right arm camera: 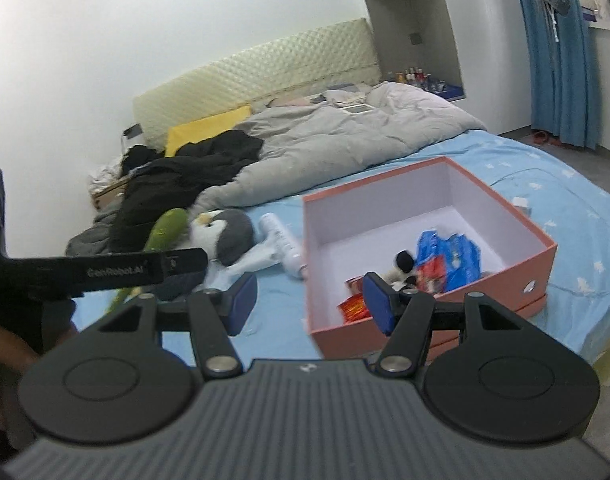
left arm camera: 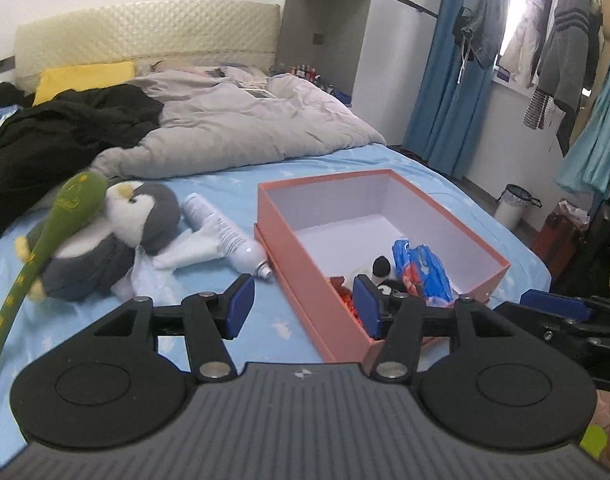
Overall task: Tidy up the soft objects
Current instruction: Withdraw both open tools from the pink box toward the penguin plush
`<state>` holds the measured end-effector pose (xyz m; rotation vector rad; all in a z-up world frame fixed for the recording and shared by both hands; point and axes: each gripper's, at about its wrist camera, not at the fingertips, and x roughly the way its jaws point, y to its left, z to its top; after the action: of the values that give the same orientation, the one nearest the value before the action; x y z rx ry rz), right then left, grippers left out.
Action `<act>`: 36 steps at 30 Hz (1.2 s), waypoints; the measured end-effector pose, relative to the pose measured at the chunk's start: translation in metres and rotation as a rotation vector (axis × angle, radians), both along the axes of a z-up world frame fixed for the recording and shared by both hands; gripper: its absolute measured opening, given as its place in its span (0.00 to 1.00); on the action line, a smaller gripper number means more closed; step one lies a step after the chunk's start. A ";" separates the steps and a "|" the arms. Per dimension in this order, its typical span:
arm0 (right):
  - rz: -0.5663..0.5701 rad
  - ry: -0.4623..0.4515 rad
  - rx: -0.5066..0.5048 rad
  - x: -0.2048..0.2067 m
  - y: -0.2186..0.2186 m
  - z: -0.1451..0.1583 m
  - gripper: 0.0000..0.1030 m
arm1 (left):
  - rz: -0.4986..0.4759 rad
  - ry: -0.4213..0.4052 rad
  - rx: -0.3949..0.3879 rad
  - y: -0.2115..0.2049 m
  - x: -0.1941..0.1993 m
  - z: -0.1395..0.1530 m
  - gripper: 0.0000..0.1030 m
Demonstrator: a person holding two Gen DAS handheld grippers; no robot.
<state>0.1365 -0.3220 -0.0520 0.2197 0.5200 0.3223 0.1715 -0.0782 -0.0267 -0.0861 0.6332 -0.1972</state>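
Both tools hang released and empty above the bed [left arm camera: 233, 184]: left tool [left arm camera: 303, 306] at the near wall of a pink box [left arm camera: 305, 248], right tool [right arm camera: 311, 306] alongside. Inside lie a blue packet [left arm camera: 423, 268] and small toys; a plush penguin [left arm camera: 141, 220], green toy [left arm camera: 61, 216] and white bottle [left arm camera: 225, 232] rest left of the box.

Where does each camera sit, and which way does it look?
Left wrist: behind the open left gripper, facing the bed's headboard; right gripper at the right edge.
Right wrist: behind the open right gripper, facing the same way; left gripper at left.
Shared: box, penguin, green toy, white bottle.
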 end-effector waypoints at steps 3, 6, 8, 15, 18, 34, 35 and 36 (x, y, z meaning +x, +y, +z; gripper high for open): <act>0.018 0.000 -0.012 -0.014 0.009 0.002 0.60 | 0.018 0.004 -0.024 0.012 -0.024 0.000 0.59; 0.024 0.004 -0.019 -0.024 0.018 0.001 0.60 | 0.032 0.016 -0.037 0.022 -0.042 -0.003 0.60; 0.029 0.000 -0.027 -0.032 0.026 -0.001 0.60 | 0.047 0.029 -0.042 0.030 -0.052 -0.006 0.60; 0.115 0.052 -0.032 -0.040 0.058 -0.017 0.60 | 0.132 0.040 -0.059 0.066 -0.087 -0.020 0.63; 0.156 0.066 -0.033 -0.044 0.074 -0.022 0.60 | 0.183 0.048 -0.081 0.084 -0.099 -0.024 0.64; 0.269 0.131 -0.086 -0.011 0.135 -0.061 0.60 | 0.309 0.097 -0.049 0.143 -0.072 -0.079 0.68; 0.274 0.134 -0.092 -0.006 0.138 -0.064 0.60 | 0.317 0.103 -0.050 0.148 -0.066 -0.085 0.68; 0.279 0.136 -0.099 0.001 0.142 -0.069 0.60 | 0.323 0.112 -0.051 0.152 -0.059 -0.092 0.68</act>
<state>0.1376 -0.1798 -0.1208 0.0721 0.7017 0.5545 0.1127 0.0743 -0.1186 -0.2479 0.7163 0.1045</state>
